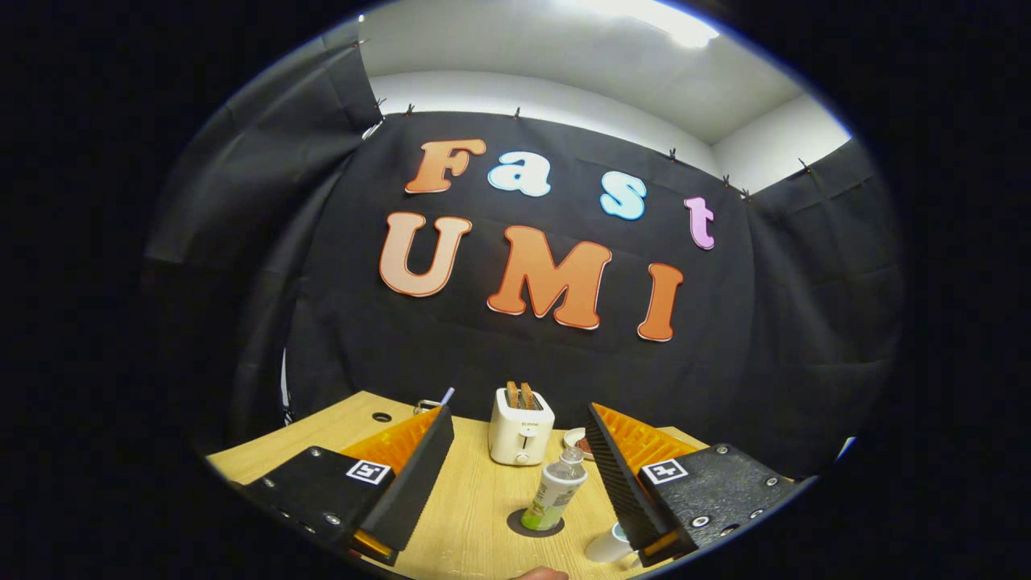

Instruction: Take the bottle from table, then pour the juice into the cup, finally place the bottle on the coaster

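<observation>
A small clear bottle (556, 491) with a green and white label and a clear cap stands on a dark round coaster (516, 524) on the wooden table (471, 515). It sits between my two fingers but touches neither, closer to the right one. My gripper (518, 412) is open, with its jaws wide apart. A white cup (608, 546) sits low beside the right finger, partly hidden by it, to the right of the coaster.
A white toaster (521, 427) holding toast stands beyond the bottle. A small plate (577, 440) peeks out behind the right finger. A metal item (428, 404) and a table hole (382, 417) lie beyond the left finger. A fingertip (540, 573) shows at the near table edge.
</observation>
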Motion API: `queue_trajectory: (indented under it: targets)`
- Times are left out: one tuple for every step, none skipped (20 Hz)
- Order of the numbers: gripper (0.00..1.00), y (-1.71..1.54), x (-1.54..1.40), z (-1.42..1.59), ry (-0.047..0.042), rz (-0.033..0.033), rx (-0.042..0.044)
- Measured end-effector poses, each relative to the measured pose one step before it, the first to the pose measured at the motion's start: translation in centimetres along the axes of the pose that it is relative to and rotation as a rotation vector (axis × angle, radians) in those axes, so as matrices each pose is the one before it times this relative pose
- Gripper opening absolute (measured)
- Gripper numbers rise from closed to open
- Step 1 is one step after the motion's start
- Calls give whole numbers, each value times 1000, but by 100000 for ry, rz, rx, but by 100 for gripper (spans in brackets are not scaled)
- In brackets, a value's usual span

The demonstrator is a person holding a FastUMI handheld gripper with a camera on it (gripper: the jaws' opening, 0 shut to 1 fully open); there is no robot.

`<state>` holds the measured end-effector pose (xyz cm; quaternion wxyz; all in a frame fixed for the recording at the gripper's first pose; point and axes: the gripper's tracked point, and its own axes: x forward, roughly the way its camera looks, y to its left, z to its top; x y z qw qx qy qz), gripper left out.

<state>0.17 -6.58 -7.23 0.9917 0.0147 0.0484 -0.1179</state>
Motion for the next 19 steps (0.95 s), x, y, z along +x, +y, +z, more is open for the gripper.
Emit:
queue_trajectory:
  targets:
    - [97, 588, -509, 1205, -2292, 1345, 2201]
    - [97, 742, -324, 1010, -1452, 2567, 2734]
    - [97, 724, -702, 320, 427, 2598, 2636]
    - [97, 522, -838, 180, 427, 2247, 1587]
    - [97, 124, -638, 305, 337, 674, 1252]
    - [97, -176, -543, 584, -483, -426, 1152]
    - [97, 36, -423, 554, -1091, 223, 787]
    - [97, 534, -229, 634, -1186, 804, 465]
    - [97, 552, -188, 685, -1408, 1455, 32]
    - [97, 553, -270, 678, -1371, 1476, -28]
    - [97, 561, -214, 671, -1338, 997, 54]
    - [97, 532, -273, 673, -1355, 834, 67]
    - [97, 595, -96, 616, -1289, 927, 144]
    - [97, 687, 33, 414, -516, 1213, 89]
    - [97, 586, -50, 157, 313, 822, 65]
    - [97, 458, -260, -6, 383, 299, 1]
    - [97, 371, -122, 222, 264, 110, -40]
    - [97, 320, -71, 210, 223, 494, 365]
    - [97, 496, -121, 212, -287, 855, 608]
